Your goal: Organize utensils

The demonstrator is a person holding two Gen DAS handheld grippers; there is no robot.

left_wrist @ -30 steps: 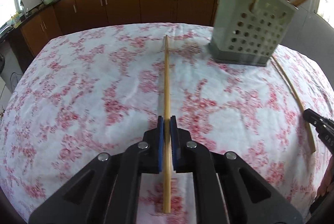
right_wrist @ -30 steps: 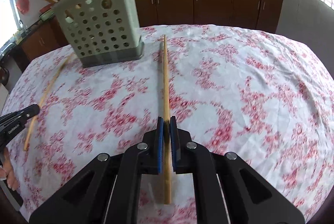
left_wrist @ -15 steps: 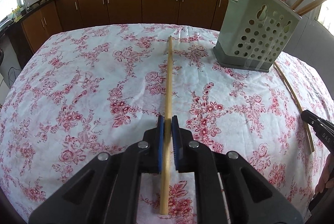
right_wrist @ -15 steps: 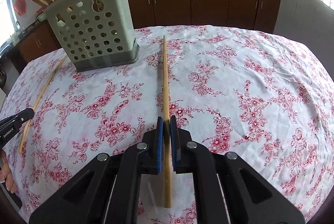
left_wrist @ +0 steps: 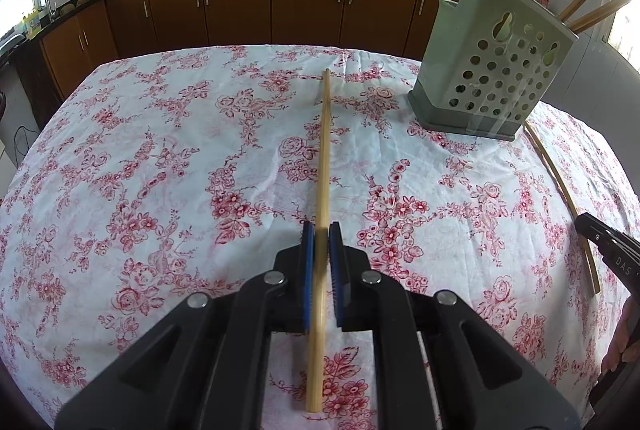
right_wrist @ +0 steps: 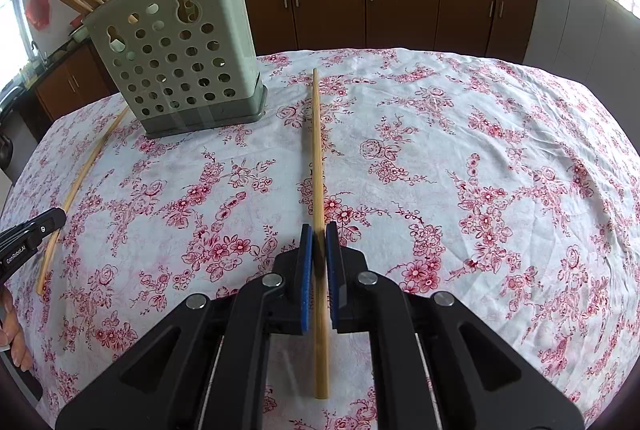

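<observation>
My left gripper (left_wrist: 321, 236) is shut on a wooden chopstick (left_wrist: 324, 157) that points forward over the floral tablecloth. My right gripper (right_wrist: 319, 238) is shut on another wooden chopstick (right_wrist: 317, 149), also pointing forward. A pale green perforated utensil holder (left_wrist: 492, 77) with several chopsticks standing in it is ahead right in the left wrist view and ahead left in the right wrist view (right_wrist: 176, 57). A loose chopstick (left_wrist: 564, 189) lies on the cloth beside the holder, also in the right wrist view (right_wrist: 80, 181).
The round table wears a white cloth with red flowers (left_wrist: 160, 169). Brown kitchen cabinets (left_wrist: 304, 1) run behind the table, with woks on the counter. Each gripper's tip shows at the other view's edge (left_wrist: 608, 250) (right_wrist: 28, 238).
Both grippers have drawn back and lowered a little, so the holder looks smaller and farther. Both stay shut on their chopsticks.
</observation>
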